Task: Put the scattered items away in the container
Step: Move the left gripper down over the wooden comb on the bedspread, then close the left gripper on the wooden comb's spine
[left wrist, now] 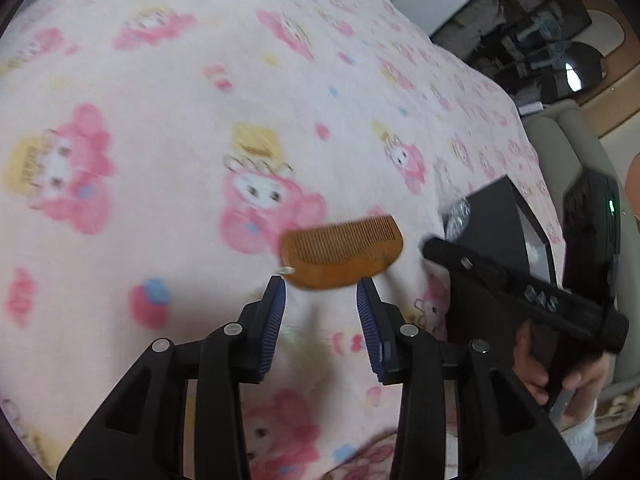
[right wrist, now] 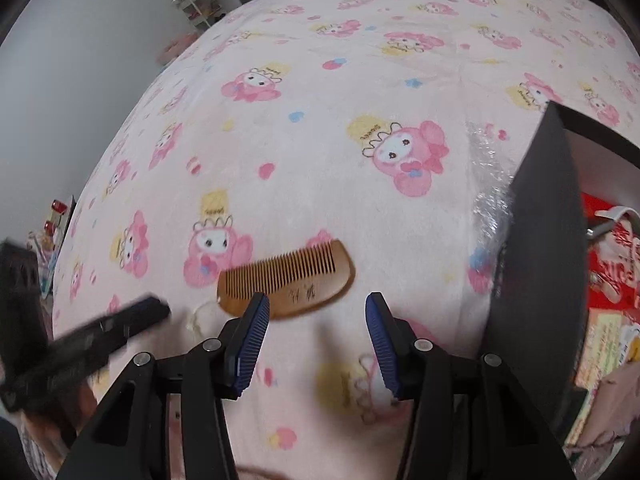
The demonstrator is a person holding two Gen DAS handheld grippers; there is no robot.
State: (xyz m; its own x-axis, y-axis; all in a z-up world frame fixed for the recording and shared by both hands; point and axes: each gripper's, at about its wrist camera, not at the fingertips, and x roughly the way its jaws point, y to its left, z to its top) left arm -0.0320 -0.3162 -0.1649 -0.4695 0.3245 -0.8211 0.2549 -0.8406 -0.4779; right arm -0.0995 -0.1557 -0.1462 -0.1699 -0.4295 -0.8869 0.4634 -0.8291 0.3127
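The wooden comb [right wrist: 287, 280] lies flat on the pink bed blanket [right wrist: 320, 120], teeth pointing away from me. My right gripper [right wrist: 316, 308] is open wide and holds nothing. The comb sits just past its tips, toward 11 o'clock. I think I should slide a bit left, come down, and pinch the thick back edge, not the thin teeth. My left gripper [left wrist: 321, 288] is half open and empty too. The black box [right wrist: 536, 240] waits at 3 o'clock.

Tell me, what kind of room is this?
Probably a bedroom: a soft pink cartoon blanket covers what looks like a bed, a wooden comb lies on it, and a shelf rack stands by the wall.
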